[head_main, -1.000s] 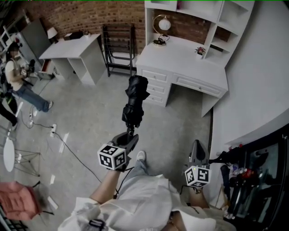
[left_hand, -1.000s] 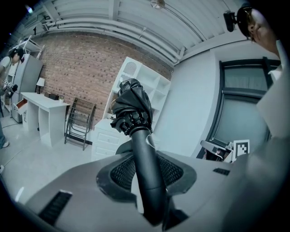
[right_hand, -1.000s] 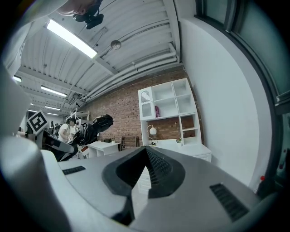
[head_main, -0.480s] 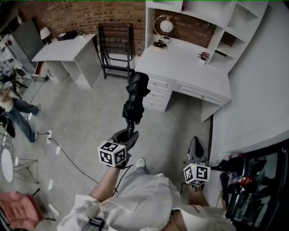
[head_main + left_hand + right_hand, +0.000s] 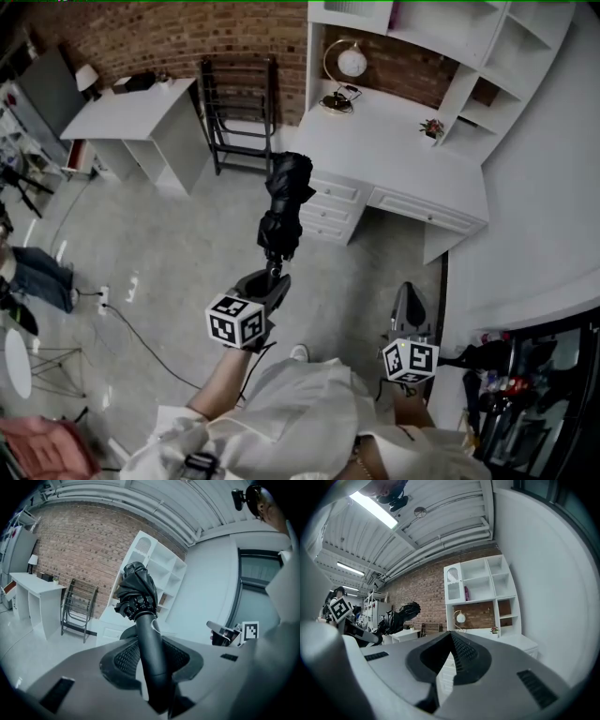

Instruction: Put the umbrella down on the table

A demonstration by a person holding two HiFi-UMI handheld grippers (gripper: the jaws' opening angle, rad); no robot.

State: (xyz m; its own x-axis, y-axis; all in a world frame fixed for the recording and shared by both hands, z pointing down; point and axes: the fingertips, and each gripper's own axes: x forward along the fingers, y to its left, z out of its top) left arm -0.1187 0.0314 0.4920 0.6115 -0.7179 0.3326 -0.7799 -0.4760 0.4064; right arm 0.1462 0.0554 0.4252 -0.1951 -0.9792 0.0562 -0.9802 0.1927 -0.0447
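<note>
A folded black umbrella (image 5: 284,202) sticks up and forward from my left gripper (image 5: 269,279), which is shut on its thick black handle (image 5: 151,653). In the left gripper view the bundled canopy (image 5: 137,592) rises above the jaws. The white desk (image 5: 394,155) with drawers stands ahead and to the right, beyond the umbrella's tip. My right gripper (image 5: 409,302) hangs lower right, jaws together and nothing in them. From the right gripper view (image 5: 450,637) the umbrella (image 5: 401,613) shows at the left and the desk top (image 5: 513,641) ahead.
On the desk are a round lamp (image 5: 347,64) and a small plant (image 5: 432,127), with white shelves (image 5: 450,33) above. A black folding rack (image 5: 239,103) and a second white table (image 5: 136,103) stand to the left. Cables (image 5: 141,323) cross the floor. A person's legs (image 5: 33,277) show at the left edge.
Both grippers have travelled forward toward the white desk, the umbrella still held in the left one. The bystander on the left has slid toward the frame's edge.
</note>
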